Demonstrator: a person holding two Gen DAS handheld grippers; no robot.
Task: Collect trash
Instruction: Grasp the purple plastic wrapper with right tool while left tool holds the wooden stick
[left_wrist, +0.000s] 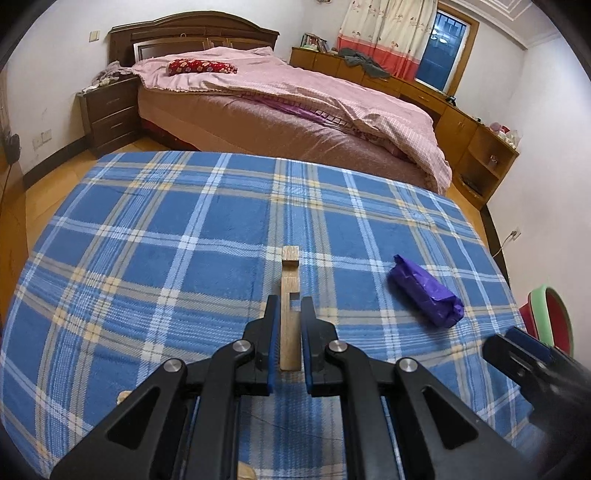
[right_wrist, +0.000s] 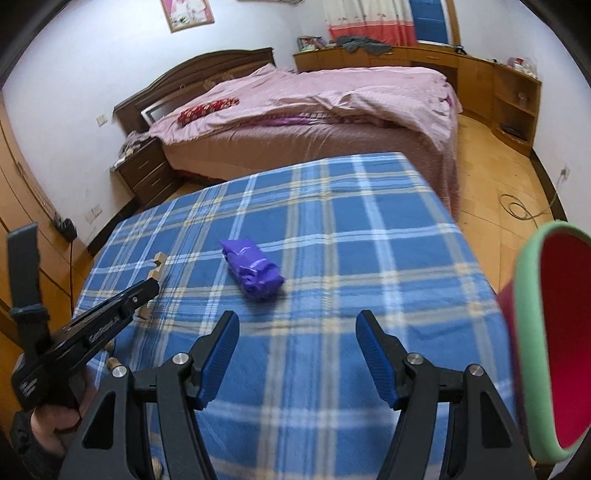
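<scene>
Through the left wrist camera, your left tool (left_wrist: 289, 312) was clenched around the notched pale wooden strip (left_wrist: 289, 295) lying on the blue plaid-covered desk (left_wrist: 166, 240), with the crumpled purple wrapper (left_wrist: 424, 291) to its right. Through the right wrist camera, your right tool (right_wrist: 297, 334) was released, hovering near the wrapper (right_wrist: 255, 271); a green-rimmed red basin (right_wrist: 532, 332) stood at the desk's right edge.

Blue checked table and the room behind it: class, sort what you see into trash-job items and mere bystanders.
Job items:
wooden piece
purple wrapper
green-rimmed bin
left gripper
right gripper

Bystanders:
bed
red pillow
nightstand
curtain
</scene>
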